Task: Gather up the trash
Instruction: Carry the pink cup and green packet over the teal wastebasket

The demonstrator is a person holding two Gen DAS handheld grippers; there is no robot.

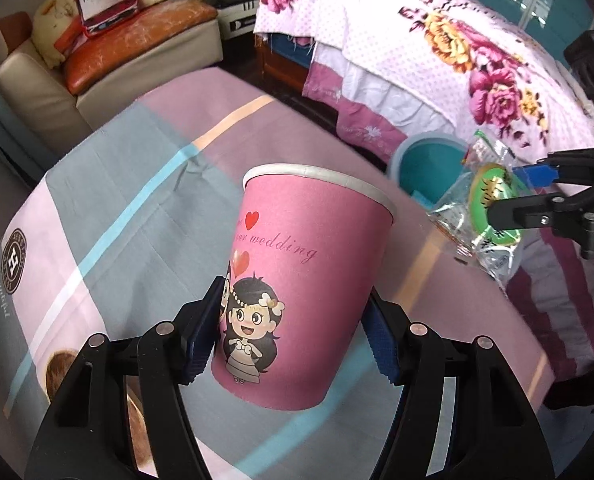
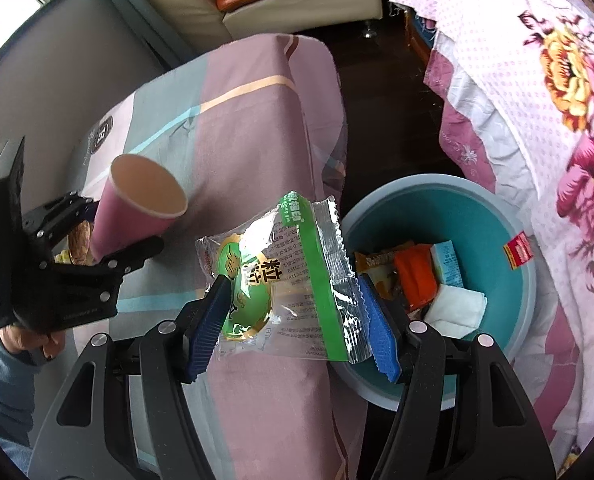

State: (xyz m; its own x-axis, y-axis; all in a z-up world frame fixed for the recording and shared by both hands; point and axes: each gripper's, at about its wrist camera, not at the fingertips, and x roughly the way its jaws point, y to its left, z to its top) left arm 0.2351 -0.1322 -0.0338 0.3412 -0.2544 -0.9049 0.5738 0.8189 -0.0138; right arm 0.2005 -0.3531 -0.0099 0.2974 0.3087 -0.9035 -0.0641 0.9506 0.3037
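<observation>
My left gripper (image 1: 293,320) is shut on a pink paper cup (image 1: 305,280) with a cartoon bride and "wedding" lettering. The cup hangs tilted above the table, its rim pointing away from the camera. In the right wrist view the same cup (image 2: 137,208) shows an empty inside, held by the left gripper (image 2: 109,232). My right gripper (image 2: 293,300) is shut on a clear and green snack wrapper (image 2: 293,280), just left of the teal bin (image 2: 509,220). From the left wrist view, the wrapper (image 1: 485,200) and right gripper (image 1: 537,188) are at the right, near the bin (image 1: 429,164).
The table wears a pink, grey and blue striped cloth (image 2: 249,128). Several wrappers and a tissue (image 2: 453,304) lie inside the bin. A bed with a floral cover (image 2: 557,80) stands right of the bin. A cream sofa (image 1: 109,64) is at the back. A hand (image 2: 25,340) holds the left gripper.
</observation>
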